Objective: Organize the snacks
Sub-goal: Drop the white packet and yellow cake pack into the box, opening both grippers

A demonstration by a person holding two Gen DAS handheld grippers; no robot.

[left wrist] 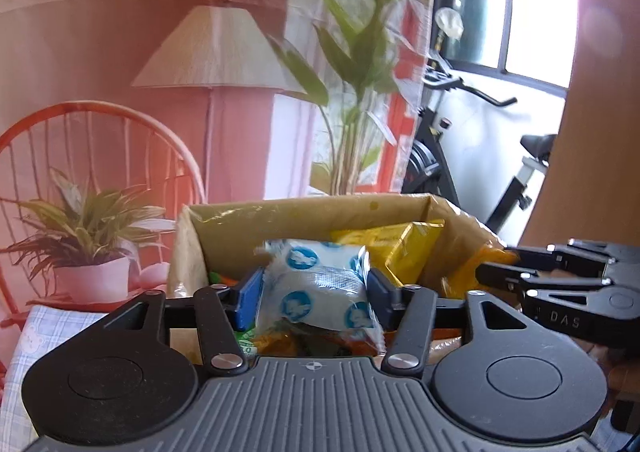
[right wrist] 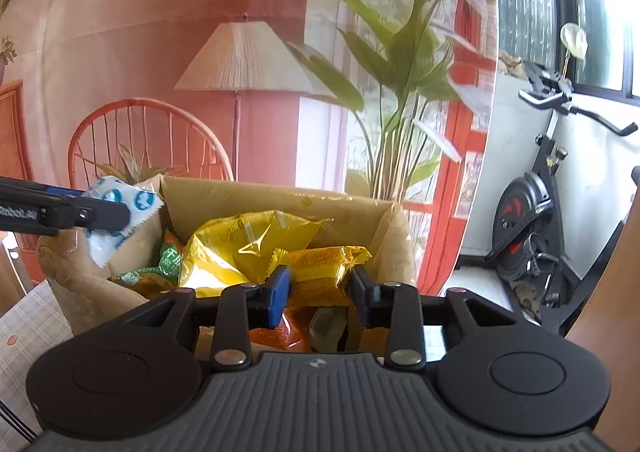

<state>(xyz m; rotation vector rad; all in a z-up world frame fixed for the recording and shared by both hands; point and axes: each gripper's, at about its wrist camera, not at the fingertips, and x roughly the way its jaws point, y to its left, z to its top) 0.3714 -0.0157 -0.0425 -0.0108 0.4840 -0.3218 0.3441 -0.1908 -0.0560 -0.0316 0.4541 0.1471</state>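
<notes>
Step in hand, as I read it: the drop-in, w/ both tongs over the cardboard box (left wrist: 304, 207), one snack each.

Box sits straight ahead in both views, open top, shiny lining on its walls, already part full.

Left tongs (left wrist: 314, 284): about half open, blue pads touching both sides of a white-blue packet (left wrist: 316, 272), which looks held up clear of the contents. From the right view that packet hangs over the box's left rim/corner, not its middle.

Right tongs (right wrist: 320, 290): narrower, closed on an orange packet (right wrist: 320, 268) above the right half of the box.

Inside: big yellow bag (right wrist: 224, 252) toward the back, a green packet (right wrist: 170, 260) at the left, more orange wrappers below, partly hidden.

Next move, judged: left needs to go a bit further in over the box so its packet falls inside, not on the rim; then open wider. Right looks already placed; lower a little and let go. Wrappers are slick and puffy, so prob. best dropped low.

Writing:
- "DAS" moulded on the right tongs' arm, seen from the left view.
- "Robot.AI", start cut off, on the left tongs' arm, seen from the right view.
- White-blue packet: blue roundels w/ a white figure; no text legible.
- Green packet: white characters, too small to read.
- Yellow bag: dark print, illegible.
</notes>
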